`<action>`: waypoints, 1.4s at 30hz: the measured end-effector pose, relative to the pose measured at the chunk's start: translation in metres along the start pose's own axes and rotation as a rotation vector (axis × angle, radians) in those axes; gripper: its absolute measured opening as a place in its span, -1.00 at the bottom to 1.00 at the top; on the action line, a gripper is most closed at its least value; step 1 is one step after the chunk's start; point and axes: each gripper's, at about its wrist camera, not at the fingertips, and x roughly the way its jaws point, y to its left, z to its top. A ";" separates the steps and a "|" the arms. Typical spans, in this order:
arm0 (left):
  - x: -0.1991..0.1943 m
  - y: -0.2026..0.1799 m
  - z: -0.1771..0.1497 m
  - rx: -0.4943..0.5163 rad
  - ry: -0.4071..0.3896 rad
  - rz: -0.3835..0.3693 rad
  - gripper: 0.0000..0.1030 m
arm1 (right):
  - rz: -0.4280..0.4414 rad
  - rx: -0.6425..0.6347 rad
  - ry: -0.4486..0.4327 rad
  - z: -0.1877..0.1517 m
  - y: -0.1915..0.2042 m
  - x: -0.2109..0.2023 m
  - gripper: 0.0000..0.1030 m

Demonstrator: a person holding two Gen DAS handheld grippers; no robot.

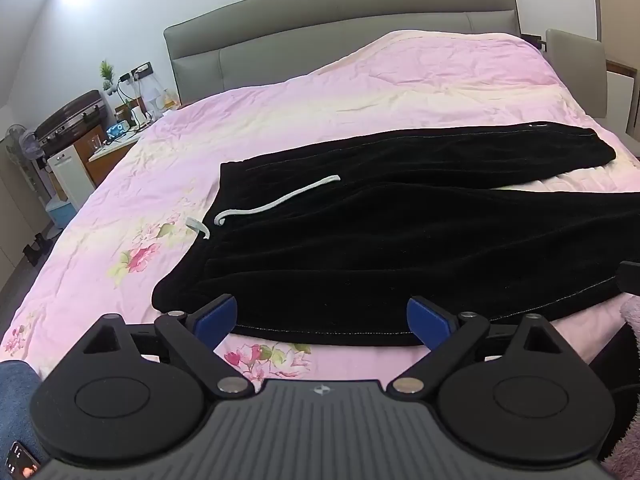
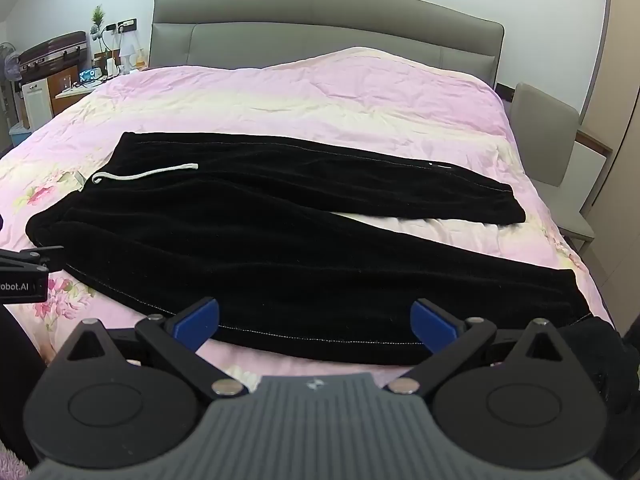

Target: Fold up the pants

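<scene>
Black pants (image 1: pixel 380 240) (image 2: pixel 280 240) lie flat on the pink bed cover, waistband to the left with a white drawstring (image 1: pixel 276 202) (image 2: pixel 144 174), both legs spread apart to the right. My left gripper (image 1: pixel 322 316) stands open at the near edge of the pants, close to the waist end; nothing is between its blue pads. My right gripper (image 2: pixel 316 320) is open too, at the near edge of the closer leg. The left gripper's body (image 2: pixel 24 276) shows at the left edge of the right wrist view.
The pink floral bed cover (image 1: pixel 360 92) (image 2: pixel 320 96) spreads around the pants, with a grey headboard (image 1: pixel 340 20) behind. A cluttered bedside table (image 1: pixel 116 136) stands far left, a grey chair (image 2: pixel 560 152) at the right. A fluffy pink cloth (image 1: pixel 632 320) lies at my right.
</scene>
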 end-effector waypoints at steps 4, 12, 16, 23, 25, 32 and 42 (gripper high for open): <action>-0.001 0.004 0.000 -0.004 -0.002 -0.009 1.00 | -0.002 -0.004 0.005 0.000 0.001 0.000 0.91; -0.001 0.005 -0.001 -0.004 0.001 -0.008 1.00 | -0.002 -0.006 0.003 -0.001 0.001 0.000 0.91; -0.002 0.005 -0.001 -0.007 -0.001 -0.002 1.00 | -0.004 -0.008 0.003 -0.001 0.001 0.000 0.91; -0.003 0.006 -0.001 -0.011 0.000 0.000 1.00 | -0.004 -0.011 0.006 0.001 0.006 -0.002 0.90; -0.003 0.006 -0.001 -0.011 0.000 0.001 1.00 | -0.003 -0.010 0.006 0.004 0.009 -0.004 0.91; -0.003 0.008 0.000 -0.016 0.002 0.004 1.00 | 0.004 -0.018 0.006 0.005 0.008 -0.002 0.91; -0.003 0.011 -0.002 -0.020 0.001 0.006 1.00 | 0.009 -0.022 0.005 0.001 0.004 0.001 0.90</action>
